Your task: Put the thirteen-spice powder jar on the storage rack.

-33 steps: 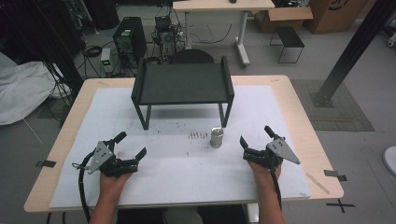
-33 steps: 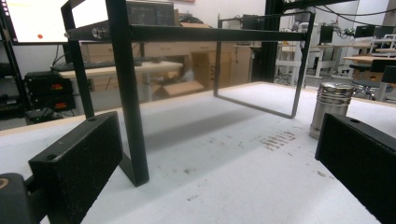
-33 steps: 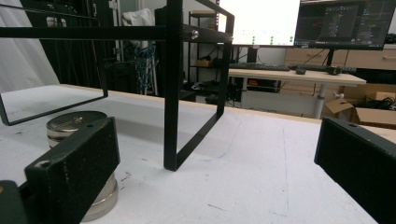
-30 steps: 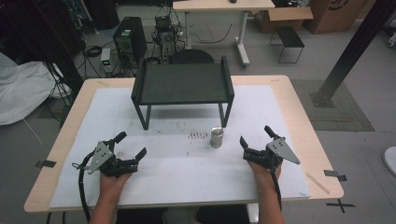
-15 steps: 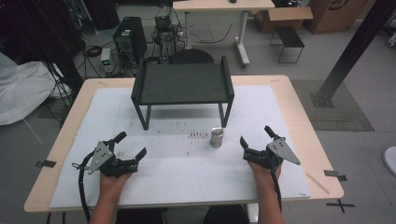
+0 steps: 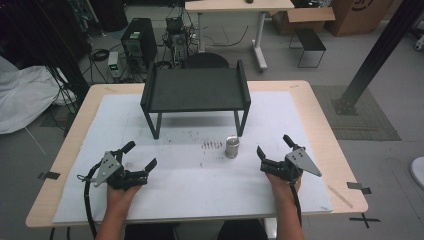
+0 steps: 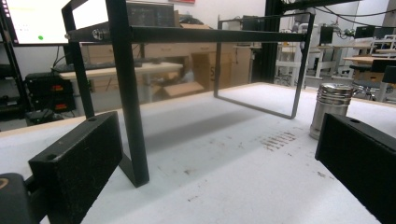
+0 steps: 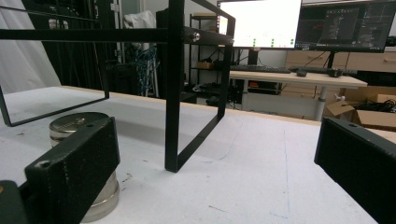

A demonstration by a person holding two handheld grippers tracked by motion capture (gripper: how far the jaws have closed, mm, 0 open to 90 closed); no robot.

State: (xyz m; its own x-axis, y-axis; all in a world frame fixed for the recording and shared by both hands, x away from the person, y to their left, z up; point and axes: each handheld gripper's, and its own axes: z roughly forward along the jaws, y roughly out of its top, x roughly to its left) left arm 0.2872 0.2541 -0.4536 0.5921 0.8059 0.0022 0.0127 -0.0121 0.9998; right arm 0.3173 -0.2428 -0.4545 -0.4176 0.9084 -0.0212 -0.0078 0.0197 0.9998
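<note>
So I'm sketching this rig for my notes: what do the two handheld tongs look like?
Both are black. The left tongs and right tongs each carry a grey three-cornered plate with small holes on top. The jaws are blocky black pads with a rough face. A black cable trails from the left one. No sleeves show.

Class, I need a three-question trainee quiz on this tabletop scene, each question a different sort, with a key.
1. True or false: the metal shaker stands on top of the black rack.
2. Which gripper is nearer the shaker: A) left gripper B) right gripper?
3. Fill in: both grippers are ____.

Key: 1 false, it stands on the white mat by the rack's front right leg; 2 B; 3 open.
</note>
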